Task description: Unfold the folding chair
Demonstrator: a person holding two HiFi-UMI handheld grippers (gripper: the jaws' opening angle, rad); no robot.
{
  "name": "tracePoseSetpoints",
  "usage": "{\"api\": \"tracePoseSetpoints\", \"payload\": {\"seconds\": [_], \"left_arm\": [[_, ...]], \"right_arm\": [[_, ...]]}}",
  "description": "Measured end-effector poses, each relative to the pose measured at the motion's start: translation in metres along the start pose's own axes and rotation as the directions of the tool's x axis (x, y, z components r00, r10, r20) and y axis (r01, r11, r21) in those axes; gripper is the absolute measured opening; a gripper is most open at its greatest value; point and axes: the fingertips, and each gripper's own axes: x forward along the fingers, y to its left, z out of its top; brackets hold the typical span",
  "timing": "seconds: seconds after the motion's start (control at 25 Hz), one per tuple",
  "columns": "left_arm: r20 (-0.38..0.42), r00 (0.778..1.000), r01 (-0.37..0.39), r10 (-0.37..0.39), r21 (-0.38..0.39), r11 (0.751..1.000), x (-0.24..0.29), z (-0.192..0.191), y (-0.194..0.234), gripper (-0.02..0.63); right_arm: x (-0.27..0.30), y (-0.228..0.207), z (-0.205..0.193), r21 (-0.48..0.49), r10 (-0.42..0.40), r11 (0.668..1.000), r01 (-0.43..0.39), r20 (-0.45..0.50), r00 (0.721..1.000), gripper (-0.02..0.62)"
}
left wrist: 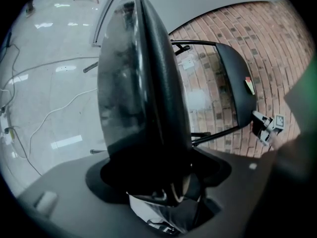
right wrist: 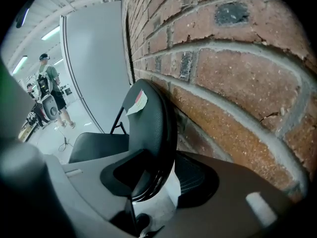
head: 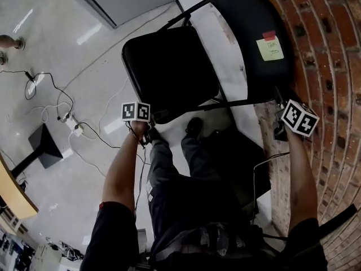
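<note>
Two grippers meet the folding chair (head: 225, 66), which stands against the brick wall (head: 333, 66) with its seat (head: 169, 72) down. The left gripper (head: 151, 122) has its jaws wide apart around the seat's front edge, not pressing it. The right gripper (head: 280, 110) is clamped on the top edge of the backrest (head: 254, 21), near a yellow note (head: 270, 48).

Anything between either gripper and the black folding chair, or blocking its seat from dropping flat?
Nothing visible. The left gripper straddles the near edge of the black padded seat; the right gripper is clamped on the rim of the black backrest. The red brick wall stands close behind the backrest.
</note>
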Motion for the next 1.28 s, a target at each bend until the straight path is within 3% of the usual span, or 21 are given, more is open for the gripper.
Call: {"api": "tracePoseSetpoints", "payload": {"seconds": [0.6,0.88,1.28], "left_arm": [[0.019,1.0,0.011,-0.01,-0.043,0.999,0.002,-0.001,0.025,0.411],[0.012,1.0,0.012,-0.011,-0.064,0.998,0.001,-0.013,0.065,0.423],[0.03,0.999,0.021,-0.019,-0.05,0.999,0.005,-0.013,0.068,0.43]], "right_arm": [[0.004,0.009,-0.001,0.013,0.002,1.0,-0.001,-0.015,1.0,0.183],[0.021,0.031,-0.024,0.02,0.001,1.0,0.0,-0.045,0.999,0.184],[0.017,0.033,-0.027,0.028,0.015,1.0,-0.014,-0.045,0.999,0.186]]}}
